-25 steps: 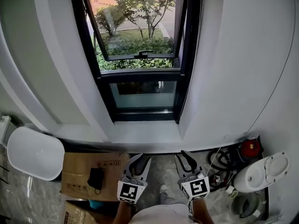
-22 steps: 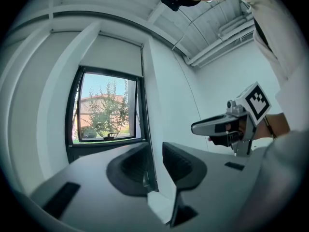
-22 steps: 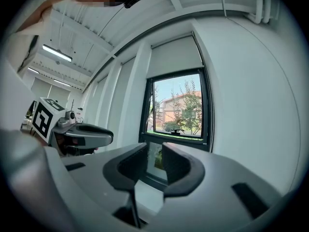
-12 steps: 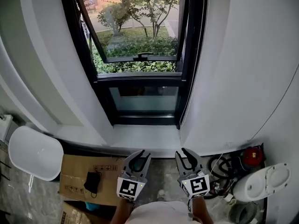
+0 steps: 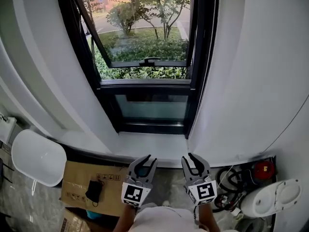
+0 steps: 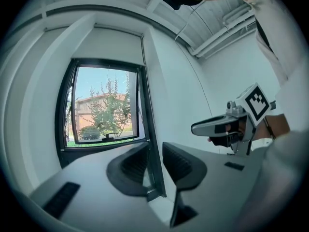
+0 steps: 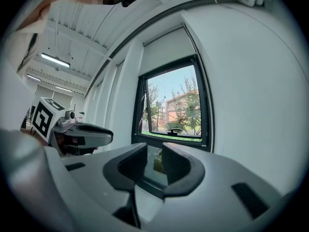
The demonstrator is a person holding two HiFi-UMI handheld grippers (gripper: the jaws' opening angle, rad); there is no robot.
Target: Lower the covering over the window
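In the head view the left gripper (image 5: 143, 163) and right gripper (image 5: 194, 163) are held side by side low in the frame, short of the white sill (image 5: 149, 144) and well apart from the window (image 5: 145, 37), whose glass is fully bare; the covering itself lies above this view's edge. In the left gripper view the jaws stand apart with nothing between them, only the dark window frame seen through the gap, and the blind (image 6: 112, 45) sits rolled up at the very top of the opening. In the right gripper view the jaws are likewise parted and empty, and the same blind (image 7: 166, 50) shows as a pale band above the glass. I judge the task barely begun: this is the reach toward the window. The next move likely calls for finding the blind's pull cord or bottom edge, which I cannot pick out with certainty, and closing one gripper on it.
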